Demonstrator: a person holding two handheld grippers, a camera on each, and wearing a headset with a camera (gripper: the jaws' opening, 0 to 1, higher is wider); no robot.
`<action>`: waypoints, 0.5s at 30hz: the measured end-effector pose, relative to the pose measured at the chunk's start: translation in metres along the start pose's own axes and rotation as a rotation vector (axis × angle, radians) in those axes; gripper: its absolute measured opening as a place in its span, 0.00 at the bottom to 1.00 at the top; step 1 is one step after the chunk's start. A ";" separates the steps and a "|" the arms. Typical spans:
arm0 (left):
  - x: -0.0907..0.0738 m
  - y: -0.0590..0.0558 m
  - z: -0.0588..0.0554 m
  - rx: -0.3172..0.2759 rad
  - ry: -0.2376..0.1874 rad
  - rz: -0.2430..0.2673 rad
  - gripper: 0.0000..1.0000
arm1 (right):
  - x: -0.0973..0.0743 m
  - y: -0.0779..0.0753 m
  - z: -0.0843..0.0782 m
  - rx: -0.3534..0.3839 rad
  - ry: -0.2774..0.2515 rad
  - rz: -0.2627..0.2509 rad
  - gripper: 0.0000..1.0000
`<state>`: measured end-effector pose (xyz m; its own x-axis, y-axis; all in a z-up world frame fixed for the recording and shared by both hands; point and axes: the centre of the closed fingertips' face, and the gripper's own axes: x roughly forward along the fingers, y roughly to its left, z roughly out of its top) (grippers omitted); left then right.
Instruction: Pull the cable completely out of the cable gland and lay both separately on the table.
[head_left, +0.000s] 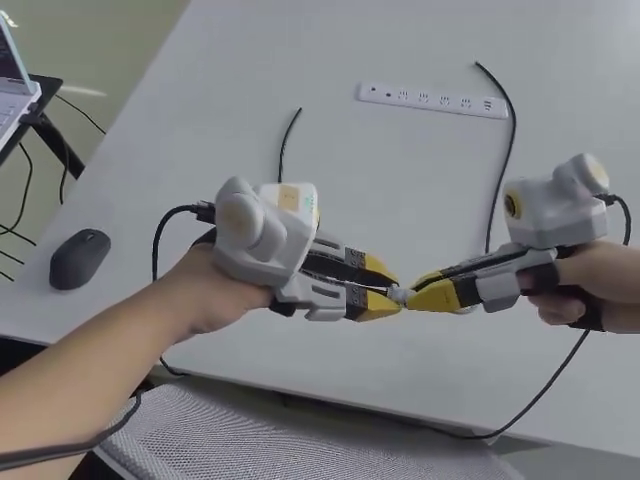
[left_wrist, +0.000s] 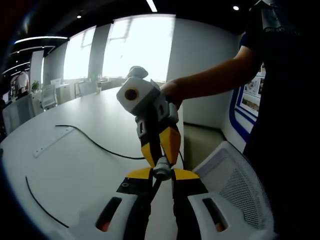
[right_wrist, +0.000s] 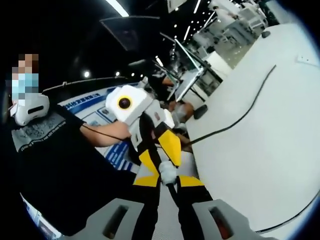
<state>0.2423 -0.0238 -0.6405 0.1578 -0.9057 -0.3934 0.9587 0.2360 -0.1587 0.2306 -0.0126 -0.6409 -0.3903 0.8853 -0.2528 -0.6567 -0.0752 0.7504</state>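
White table (head_left: 300, 60), pwr strip (head_left: 433, 100), mouse (head_left: 79, 258), office, L gripper (head_left: 388, 302) & R gripper (head_left: 414, 292) clamped on cable gland (head_left: 399, 295)

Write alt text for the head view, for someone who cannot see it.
Two hand-held grippers meet tip to tip above a white table: the left gripper pinches a small pale cable gland in its fingers, and the right gripper meets it from the opposite side. A power strip, black cables and a computer mouse lie on the table.
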 end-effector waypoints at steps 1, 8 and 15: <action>0.000 0.000 0.000 -0.007 0.001 0.001 0.15 | 0.000 0.000 0.000 -0.017 0.005 -0.010 0.08; -0.002 0.004 -0.001 -0.049 0.000 0.011 0.15 | 0.001 -0.002 0.003 -0.229 0.015 -0.128 0.07; -0.003 0.006 0.001 -0.100 -0.008 0.019 0.15 | 0.001 -0.004 0.007 -0.466 0.076 -0.277 0.07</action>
<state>0.2482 -0.0197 -0.6393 0.1783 -0.9032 -0.3904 0.9272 0.2870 -0.2405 0.2374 -0.0080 -0.6400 -0.1964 0.8663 -0.4592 -0.9513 -0.0548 0.3035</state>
